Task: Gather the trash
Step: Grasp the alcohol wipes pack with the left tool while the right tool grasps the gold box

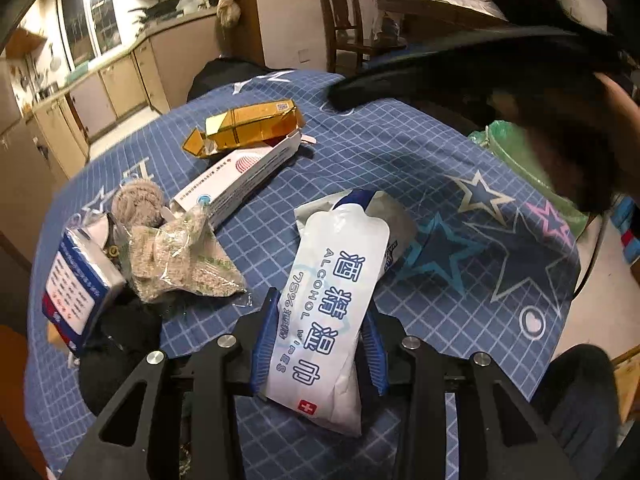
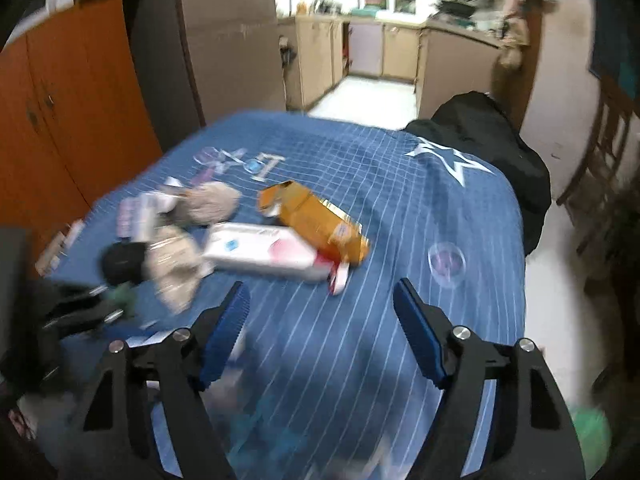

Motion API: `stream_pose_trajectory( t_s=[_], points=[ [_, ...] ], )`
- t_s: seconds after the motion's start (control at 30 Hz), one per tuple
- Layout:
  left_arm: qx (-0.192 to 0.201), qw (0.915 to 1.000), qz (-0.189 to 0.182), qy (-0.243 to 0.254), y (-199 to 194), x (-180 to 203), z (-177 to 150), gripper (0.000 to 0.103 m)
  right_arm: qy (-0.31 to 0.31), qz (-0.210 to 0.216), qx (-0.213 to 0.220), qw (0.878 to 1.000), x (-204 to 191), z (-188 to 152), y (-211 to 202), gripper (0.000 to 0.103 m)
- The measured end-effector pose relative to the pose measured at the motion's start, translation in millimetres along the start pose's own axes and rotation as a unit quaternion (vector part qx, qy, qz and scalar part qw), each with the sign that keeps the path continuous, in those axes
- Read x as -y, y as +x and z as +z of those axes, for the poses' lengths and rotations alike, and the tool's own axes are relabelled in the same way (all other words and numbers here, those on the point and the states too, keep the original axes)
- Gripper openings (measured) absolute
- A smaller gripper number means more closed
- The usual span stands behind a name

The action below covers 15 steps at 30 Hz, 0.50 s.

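Left gripper [image 1: 320, 344] clenched on alcohol wipes packet [image 1: 332, 292], blue pads [image 1: 266, 340] pressing both its sides; packet lies on blue star-print tablecloth [image 1: 400, 168]. Right gripper [image 2: 320, 336] released, jaws wide, nothing between, above cloth. Farther on cloth: gold carton [image 1: 248, 126], white box [image 1: 240, 180], crumpled clear wrapper [image 1: 180, 256], blue-white box [image 1: 80, 288]. Green bag [image 1: 532, 168] at table edge.

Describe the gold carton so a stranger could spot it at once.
On the blue star-print tablecloth, look to the far side of the litter. The gold carton lies flattened beside a long white box. It is the only shiny amber piece; its neighbours are white or beige.
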<state>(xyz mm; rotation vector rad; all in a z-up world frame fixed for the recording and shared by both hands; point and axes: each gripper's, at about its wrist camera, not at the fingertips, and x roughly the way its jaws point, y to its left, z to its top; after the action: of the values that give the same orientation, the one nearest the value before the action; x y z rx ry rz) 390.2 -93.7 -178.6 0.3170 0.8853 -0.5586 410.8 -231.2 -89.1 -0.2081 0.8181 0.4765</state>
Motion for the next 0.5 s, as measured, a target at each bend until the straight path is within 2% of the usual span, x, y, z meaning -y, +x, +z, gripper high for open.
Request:
stream_pose_trajectory(
  t_s=[0.2, 0.37, 0.4, 0.47, 0.5],
  points=[
    [-0.019, 0.9996, -0.017, -0.012, 5.6, -5.2, 7.5, 0.04, -0.066, 0.011, -0.078, 0.995, -2.4, 50.6, 70.3, 0.071],
    [-0.023, 0.9993, -0.026, -0.012, 8.1, -6.0, 11.7, 0.04, -0.072, 0.031, -0.133, 0.988, 0.4, 61.8, 109.2, 0.071],
    [-0.023, 0.9993, -0.028, -0.013, 8.1, -5.9, 11.4, 0.04, -0.068, 0.036, -0.132, 0.988, 2.1, 62.7, 111.3, 0.071],
    [-0.022, 0.9993, -0.029, -0.013, 8.5, -6.3, 12.5, 0.04, -0.056, 0.052, -0.135, 0.988, 4.9, 64.5, 112.4, 0.06],
    [-0.021, 0.9993, -0.027, -0.012, 8.7, -5.8, 12.8, 0.04, -0.052, 0.056, -0.133, 0.988, 6.4, 64.9, 110.8, 0.05]
  ],
)
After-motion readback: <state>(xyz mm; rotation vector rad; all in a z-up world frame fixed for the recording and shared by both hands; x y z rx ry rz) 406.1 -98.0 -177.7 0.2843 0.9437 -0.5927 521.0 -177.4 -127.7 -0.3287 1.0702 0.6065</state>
